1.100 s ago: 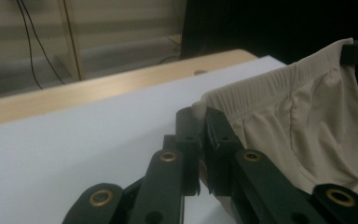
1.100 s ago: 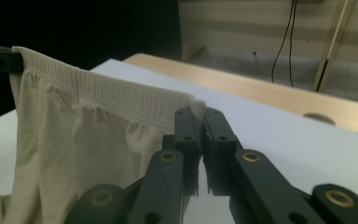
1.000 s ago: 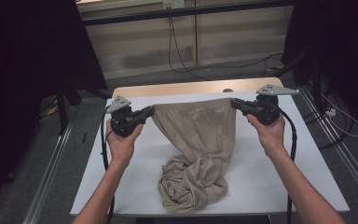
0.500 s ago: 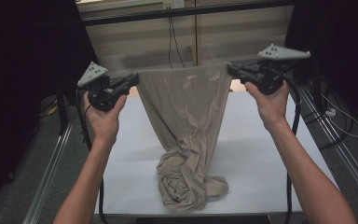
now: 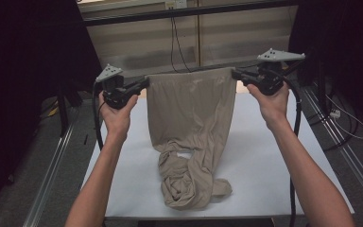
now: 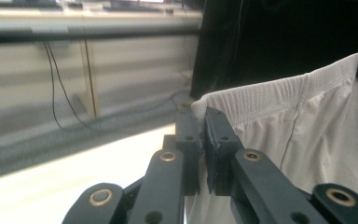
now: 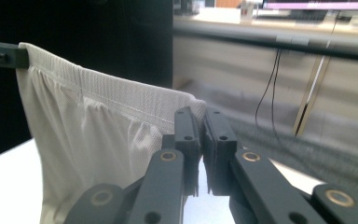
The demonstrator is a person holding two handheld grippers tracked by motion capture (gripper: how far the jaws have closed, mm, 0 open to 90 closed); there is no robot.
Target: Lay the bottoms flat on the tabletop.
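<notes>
Left gripper (image 5: pixel 144 85) and right gripper (image 5: pixel 235 74) each pinch the beige shorts' (image 5: pixel 191 123) waistband — legs bunched on the white worktop (image 5: pixel 274 179).

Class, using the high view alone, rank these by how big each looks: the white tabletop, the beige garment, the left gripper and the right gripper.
1. White tabletop
2. Beige garment
3. Left gripper and right gripper: they look alike in size, so no ranking between them.
</notes>
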